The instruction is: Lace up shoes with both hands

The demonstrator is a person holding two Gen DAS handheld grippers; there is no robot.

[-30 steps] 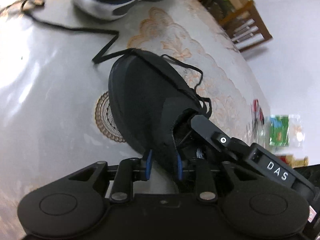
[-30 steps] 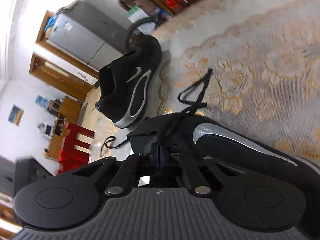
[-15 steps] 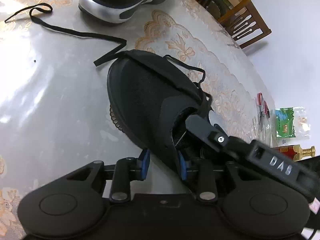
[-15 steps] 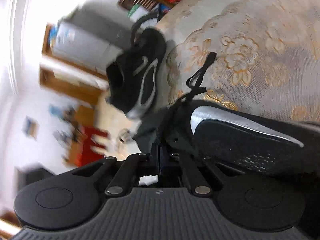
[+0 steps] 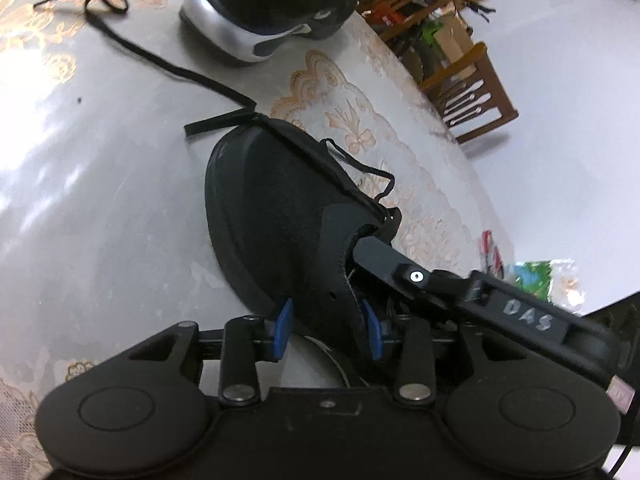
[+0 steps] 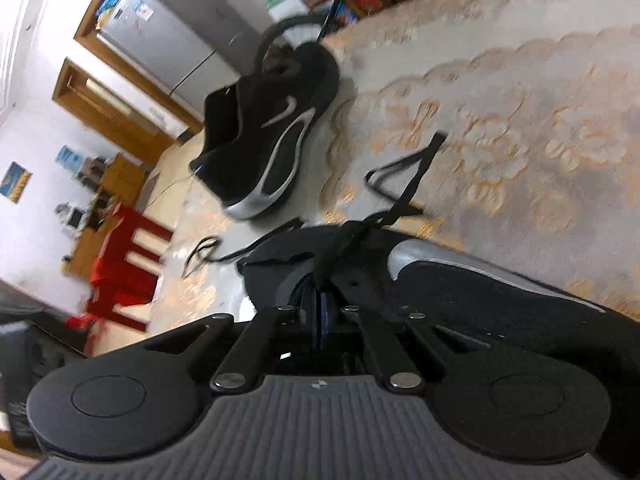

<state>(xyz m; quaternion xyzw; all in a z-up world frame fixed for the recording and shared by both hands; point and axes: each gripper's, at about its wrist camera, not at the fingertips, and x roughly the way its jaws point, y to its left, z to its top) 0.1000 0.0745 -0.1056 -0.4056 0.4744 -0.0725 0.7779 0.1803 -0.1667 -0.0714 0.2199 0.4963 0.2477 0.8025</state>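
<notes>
- Your left gripper [image 5: 326, 330] clamps the soft heel collar of the black shoe [image 5: 276, 216], tipped on the table [image 5: 100, 200].
- Your right gripper [image 6: 320, 316], pads pressed together, pinches the limp lace [image 6: 340, 246]; hold near its stiff tip.
- The collar likely flexes; the lace may slip.

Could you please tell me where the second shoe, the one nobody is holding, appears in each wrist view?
Left wrist view: the second shoe lies at the top centre, silver toe pointing left, beyond the held shoe.
Right wrist view: it sits upper centre-left, its silver swoosh side facing the camera.
Shared landmark: the loose black lace lying on the table between the two shoes.
</notes>
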